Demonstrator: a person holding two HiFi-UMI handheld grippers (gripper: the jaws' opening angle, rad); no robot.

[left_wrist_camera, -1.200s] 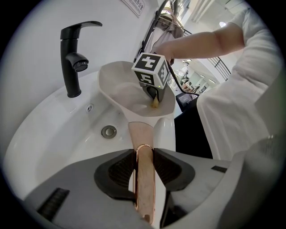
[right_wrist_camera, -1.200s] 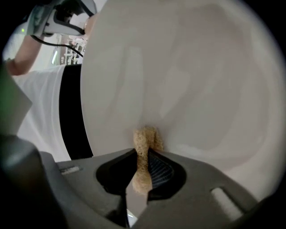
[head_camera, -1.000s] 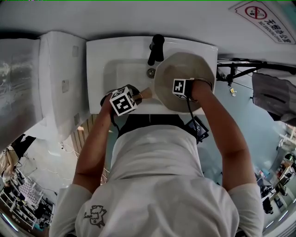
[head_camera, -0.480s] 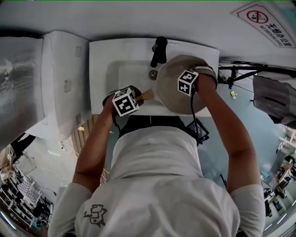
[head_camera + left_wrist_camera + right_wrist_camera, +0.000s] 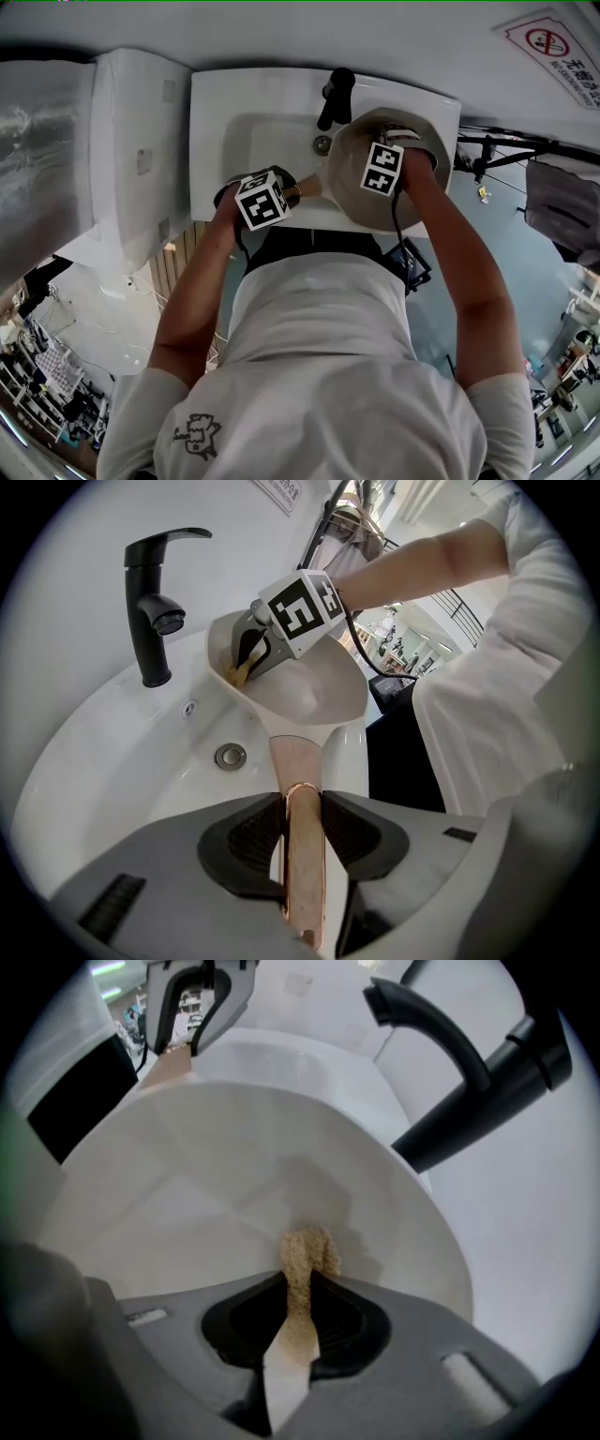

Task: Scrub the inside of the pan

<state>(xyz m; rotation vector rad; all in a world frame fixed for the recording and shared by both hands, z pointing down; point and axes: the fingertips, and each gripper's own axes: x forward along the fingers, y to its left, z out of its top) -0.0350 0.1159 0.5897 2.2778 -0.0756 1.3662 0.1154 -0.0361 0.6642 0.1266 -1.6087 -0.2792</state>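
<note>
Head view, from above: a person leans over a white sink (image 5: 211, 141) with a black faucet (image 5: 335, 97) at its far edge. The pan (image 5: 352, 192), pale beige inside, lies over the right part of the sink, just right of the faucet and overhanging the near rim. Its open side faces up and toward the person. Whether it rests on the rim cannot be told.

Left gripper view: the left gripper (image 5: 302, 832) holds the pan by its copper-coloured handle (image 5: 298, 766). The dark fingers (image 5: 246, 841) are clamped on either side of the handle, which runs straight away from them to the pan wall. The drain (image 5: 230, 756) lies in the basin floor, left of the handle. Beyond it the faucet stands upright.

Right gripper view: the right gripper (image 5: 298, 1302) points steeply down into the pan. Its fingers (image 5: 349, 1321) are closed on a thin tan scrubbing pad (image 5: 302, 1258), whose coarse tip sticks out past the fingers and touches the inner wall on the far side of the pan, near the rim. The pad casts a soft shadow on the wall there. The faucet rises at the upper right, outside the pan.

A no-smoking sign (image 5: 561, 52) hangs on the wall at the far right.
</note>
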